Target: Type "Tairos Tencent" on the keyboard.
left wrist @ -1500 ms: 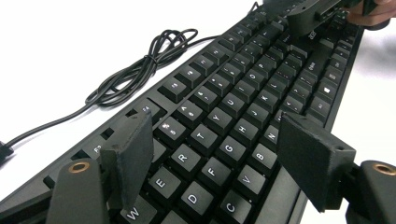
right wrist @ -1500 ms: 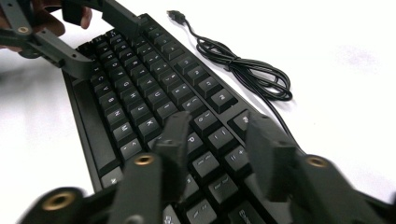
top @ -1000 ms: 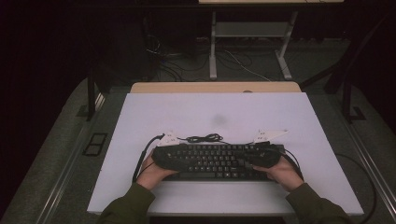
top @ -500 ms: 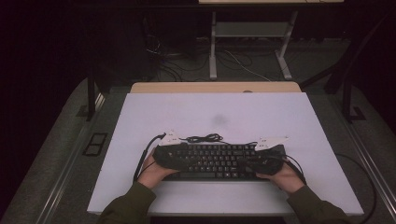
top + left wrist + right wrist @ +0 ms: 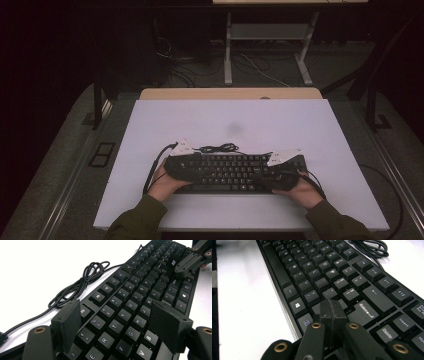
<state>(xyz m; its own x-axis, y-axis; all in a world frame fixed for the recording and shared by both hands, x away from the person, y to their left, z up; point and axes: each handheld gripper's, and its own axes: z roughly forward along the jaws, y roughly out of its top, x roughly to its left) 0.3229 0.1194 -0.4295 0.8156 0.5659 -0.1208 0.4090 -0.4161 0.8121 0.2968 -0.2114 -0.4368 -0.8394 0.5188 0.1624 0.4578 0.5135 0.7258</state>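
Since the earlier frames the right gripper (image 5: pixel 286 170) has slid a little leftward along the keyboard (image 5: pixel 227 171), from past the right end to over the right-hand keys; the keyboard itself has kept its place. It lies flat on the white table (image 5: pixel 240 120), at the near middle, its long side running left to right. Its black cable (image 5: pixel 216 148) sits in a loose coil just beyond the far edge (touching the tabletop, close to the keys). The left gripper (image 5: pixel 117 322) hovers over the left end, jaws spread wide above the letter keys with nothing between them. The right gripper's jaws are pressed together, pinching nothing, their tip (image 5: pixel 331 308) low over the keys beside the Enter key (image 5: pixel 365 310); whether it touches them cannot be told.
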